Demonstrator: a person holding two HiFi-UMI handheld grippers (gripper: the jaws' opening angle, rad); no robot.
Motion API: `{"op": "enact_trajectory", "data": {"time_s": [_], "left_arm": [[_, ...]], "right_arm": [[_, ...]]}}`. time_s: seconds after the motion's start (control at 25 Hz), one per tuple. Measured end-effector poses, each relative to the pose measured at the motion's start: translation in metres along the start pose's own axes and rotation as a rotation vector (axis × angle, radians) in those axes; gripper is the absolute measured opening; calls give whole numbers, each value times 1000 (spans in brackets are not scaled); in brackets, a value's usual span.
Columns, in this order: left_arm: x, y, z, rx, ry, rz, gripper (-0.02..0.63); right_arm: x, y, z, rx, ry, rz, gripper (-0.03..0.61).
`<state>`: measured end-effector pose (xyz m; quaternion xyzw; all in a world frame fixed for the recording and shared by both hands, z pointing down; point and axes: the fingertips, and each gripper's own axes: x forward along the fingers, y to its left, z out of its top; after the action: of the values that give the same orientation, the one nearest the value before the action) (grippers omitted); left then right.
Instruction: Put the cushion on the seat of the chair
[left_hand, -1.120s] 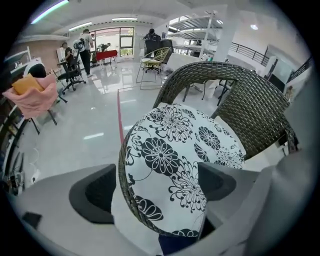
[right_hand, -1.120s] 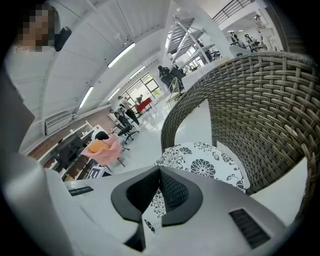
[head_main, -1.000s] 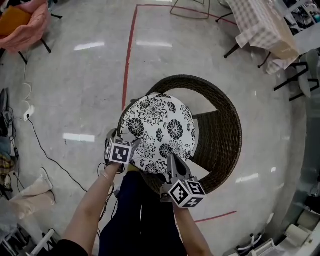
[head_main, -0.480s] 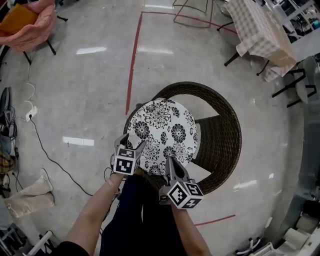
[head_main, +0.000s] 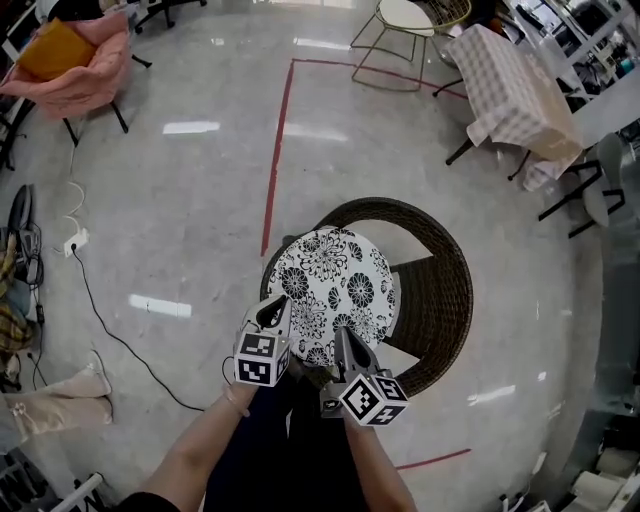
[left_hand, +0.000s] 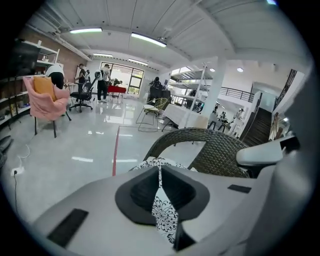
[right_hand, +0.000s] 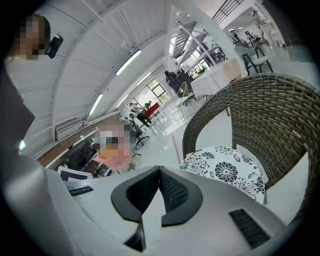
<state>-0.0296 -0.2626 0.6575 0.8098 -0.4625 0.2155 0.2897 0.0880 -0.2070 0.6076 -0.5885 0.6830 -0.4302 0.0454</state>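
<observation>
The round white cushion (head_main: 335, 295) with black flowers lies flat on the seat of the dark wicker chair (head_main: 445, 290). My left gripper (head_main: 273, 310) hovers over the cushion's near left edge. Its jaws have just been closing and now stand shut with nothing between them. In the left gripper view (left_hand: 159, 172) the cushion (left_hand: 150, 162) shows beyond the slit, with the chair back (left_hand: 210, 150) behind. My right gripper (head_main: 342, 338) hangs above the near edge, shut and empty. The right gripper view (right_hand: 160, 175) looks over the cushion (right_hand: 225, 167) inside the chair (right_hand: 270, 115).
A red tape line (head_main: 278, 150) runs across the shiny floor left of the chair. A pink armchair (head_main: 75, 60) stands far left, and a table with a checked cloth (head_main: 520, 85) far right. A cable (head_main: 100, 300) trails on the floor at left.
Both grippers have lifted up and back from the cushion, which stays on the seat. The left jaws, wide open a second ago, have closed.
</observation>
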Motion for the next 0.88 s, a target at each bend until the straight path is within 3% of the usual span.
{"op": "enact_trajectory", "data": {"time_s": [0.28, 0.64, 0.88], "left_arm": [[-37, -31, 37, 71, -52, -77, 17], [-83, -78, 107, 101, -160, -156, 17], [-119, -109, 134, 119, -221, -212, 17]], "right_arm": [[-16, 33, 20, 10, -56, 41, 21], [-54, 63, 71, -101, -163, 14, 20], [-81, 79, 110, -184, -245, 0, 20]]}}
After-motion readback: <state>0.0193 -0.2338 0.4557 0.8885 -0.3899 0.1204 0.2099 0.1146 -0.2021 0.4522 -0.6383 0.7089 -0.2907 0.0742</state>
